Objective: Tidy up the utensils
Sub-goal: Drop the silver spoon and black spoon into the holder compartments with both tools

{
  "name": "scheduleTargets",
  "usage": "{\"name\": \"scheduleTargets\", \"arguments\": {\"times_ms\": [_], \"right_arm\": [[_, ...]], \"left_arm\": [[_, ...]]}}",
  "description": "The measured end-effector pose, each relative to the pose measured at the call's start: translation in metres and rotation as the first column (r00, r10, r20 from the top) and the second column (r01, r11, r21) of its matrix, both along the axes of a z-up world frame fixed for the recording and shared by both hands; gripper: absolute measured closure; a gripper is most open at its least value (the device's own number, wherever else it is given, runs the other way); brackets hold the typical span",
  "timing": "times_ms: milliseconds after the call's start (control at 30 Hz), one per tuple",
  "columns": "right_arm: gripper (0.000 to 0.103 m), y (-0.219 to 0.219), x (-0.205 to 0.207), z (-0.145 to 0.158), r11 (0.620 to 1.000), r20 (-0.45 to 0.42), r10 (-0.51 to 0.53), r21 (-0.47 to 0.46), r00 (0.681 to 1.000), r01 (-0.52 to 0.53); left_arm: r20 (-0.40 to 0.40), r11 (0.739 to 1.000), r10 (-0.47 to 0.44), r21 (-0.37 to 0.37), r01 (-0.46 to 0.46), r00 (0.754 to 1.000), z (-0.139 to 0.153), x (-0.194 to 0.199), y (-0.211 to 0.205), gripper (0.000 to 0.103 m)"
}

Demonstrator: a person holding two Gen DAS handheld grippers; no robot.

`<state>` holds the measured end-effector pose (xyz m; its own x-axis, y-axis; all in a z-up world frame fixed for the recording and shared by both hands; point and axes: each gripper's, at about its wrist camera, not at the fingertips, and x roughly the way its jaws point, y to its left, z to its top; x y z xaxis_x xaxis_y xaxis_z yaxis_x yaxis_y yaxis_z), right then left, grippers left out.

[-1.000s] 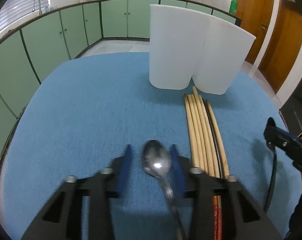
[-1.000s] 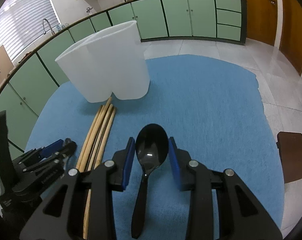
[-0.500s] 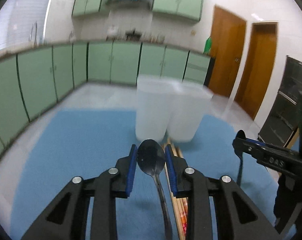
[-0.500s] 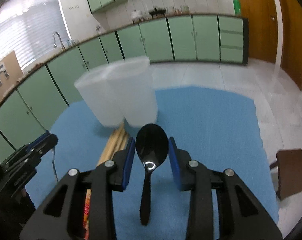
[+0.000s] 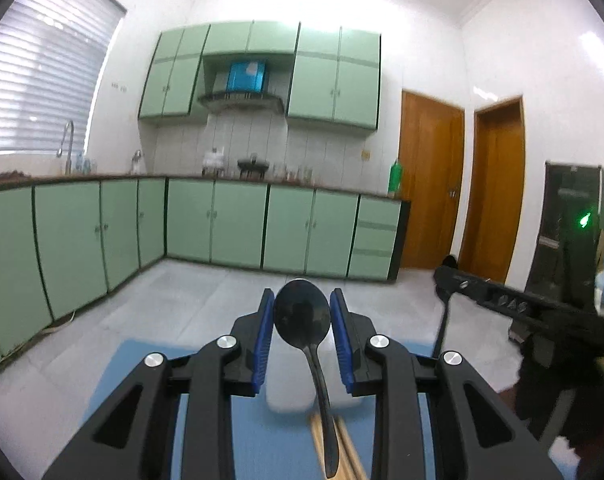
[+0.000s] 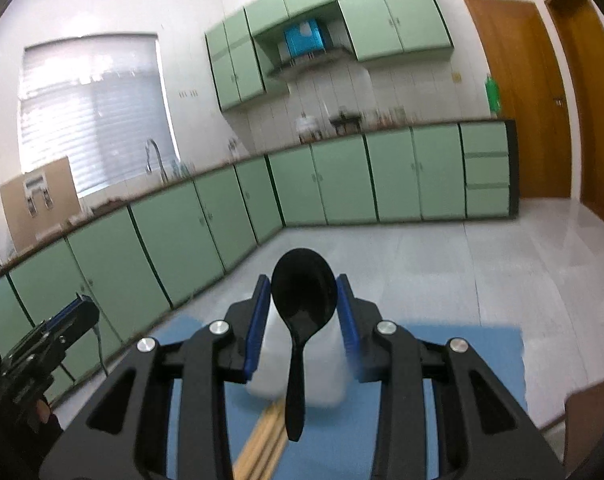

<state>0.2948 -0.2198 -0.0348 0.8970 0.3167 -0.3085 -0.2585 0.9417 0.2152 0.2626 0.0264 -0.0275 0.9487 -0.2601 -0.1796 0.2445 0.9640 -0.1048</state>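
Observation:
My left gripper (image 5: 301,320) is shut on a metal spoon (image 5: 302,316), bowl up between the blue pads, handle hanging down. My right gripper (image 6: 304,304) is shut on a black plastic spoon (image 6: 304,298), also bowl up. Both are raised high and tilted up toward the kitchen. Two white containers show low behind the fingers, in the left wrist view (image 5: 288,394) and in the right wrist view (image 6: 322,384). Wooden chopsticks (image 5: 348,456) lie on the blue mat below and also show in the right wrist view (image 6: 262,448). The right gripper appears in the left wrist view (image 5: 502,300).
The blue mat (image 5: 262,440) covers the round table, seen in the right wrist view too (image 6: 474,360). Green cabinets (image 5: 238,224) line the far walls. Wooden doors (image 5: 430,184) stand at the right. A brown chair (image 6: 590,408) is beside the table at the right.
Both grippers rose from near the mat and tilted upward, each keeping its spoon. The containers and chopsticks dropped to the bottom of both views.

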Motion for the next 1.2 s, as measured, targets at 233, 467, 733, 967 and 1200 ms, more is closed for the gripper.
{"name": "scheduleTargets", "arguments": {"times_ms": [233,467,733,967,1200], "right_arm": [[0.071,0.0,0.065,0.027,0.999,0.057,0.001,0.047,0.998,-0.003],[0.071,0.008,0.107,0.003,1.0,-0.01,-0.021,0.001,1.0,0.021],[0.071,0.018,0.112,-0.028,0.999,-0.091,-0.027,-0.023,0.995,0.025],[0.07,0.02,0.108,-0.043,0.999,-0.144,-0.031,-0.011,0.989,0.03],[0.055,0.018,0.095,-0.044,0.998,-0.159,-0.051,-0.029,0.986,0.046]], "left_arm": [[0.106,0.999,0.009,-0.042,-0.004,0.994,0.045,0.059,-0.007,0.075],[0.076,0.999,0.022,-0.038,-0.019,0.997,0.031,0.119,-0.016,0.075],[-0.017,0.999,0.033,-0.014,-0.033,0.999,-0.007,0.153,-0.022,0.075],[-0.068,1.0,0.015,0.025,-0.013,0.998,-0.027,0.155,-0.028,0.075],[-0.079,1.0,0.02,0.025,-0.018,0.997,-0.029,0.135,-0.024,0.066]]}}
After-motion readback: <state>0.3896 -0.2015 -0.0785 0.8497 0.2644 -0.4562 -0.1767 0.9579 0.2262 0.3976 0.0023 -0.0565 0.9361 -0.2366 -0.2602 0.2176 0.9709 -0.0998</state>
